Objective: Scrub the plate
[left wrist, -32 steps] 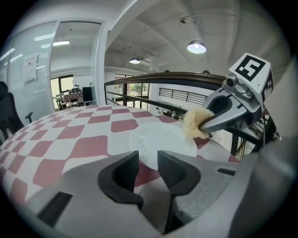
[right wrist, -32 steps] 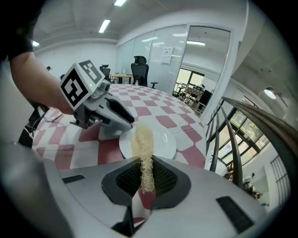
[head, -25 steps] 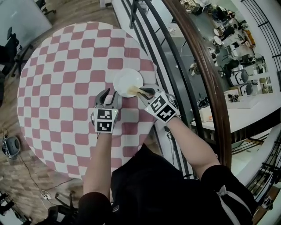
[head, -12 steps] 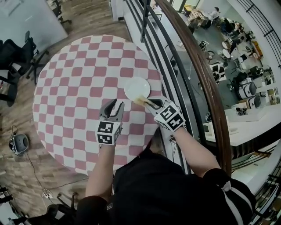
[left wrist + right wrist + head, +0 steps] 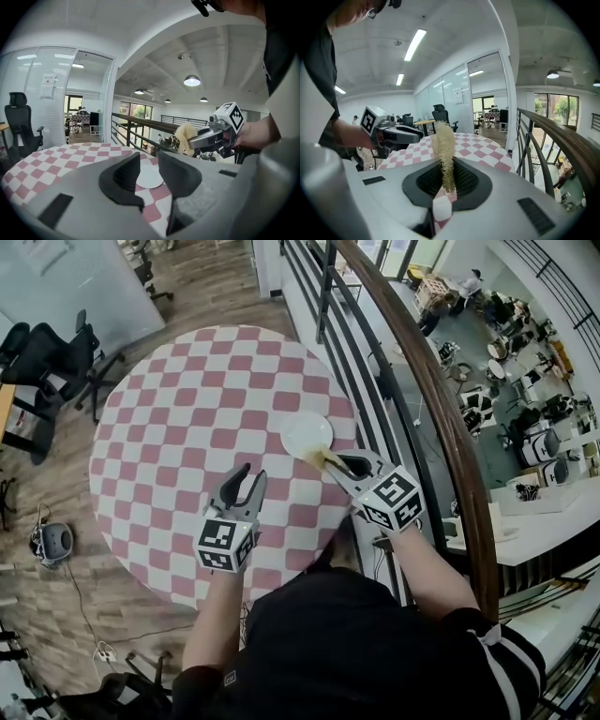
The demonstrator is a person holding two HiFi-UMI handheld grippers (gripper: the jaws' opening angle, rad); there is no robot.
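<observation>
**Both grippers back off the plate**

Since a second ago my right gripper (image 5: 345,463) has lifted the scrubber (image 5: 325,459) off the plate's near rim, and my left gripper (image 5: 249,476) has drawn back from the plate's edge toward me.

The white plate (image 5: 307,434) lies flat on the red-and-white checked table (image 5: 187,427), near its right edge, beside the dark railing (image 5: 422,381). Nothing of mine touches it.

My right gripper's (image 5: 446,180) fingers are clamped on the lower end of the straw-coloured, fibrous scrubber (image 5: 444,150), which stands up out of them. From my left gripper's view the scrubber (image 5: 186,136) hangs in the air above the table, to the right of the plate (image 5: 149,177), with the right gripper (image 5: 199,139) behind it.

My left gripper (image 5: 148,164) points at the plate with its fingers (image 5: 124,176) apart and nothing between them; the plate shows through the gap, well beyond the tips. From my head, the left gripper sits over the checks, down and left of the plate and apart from it.
</observation>
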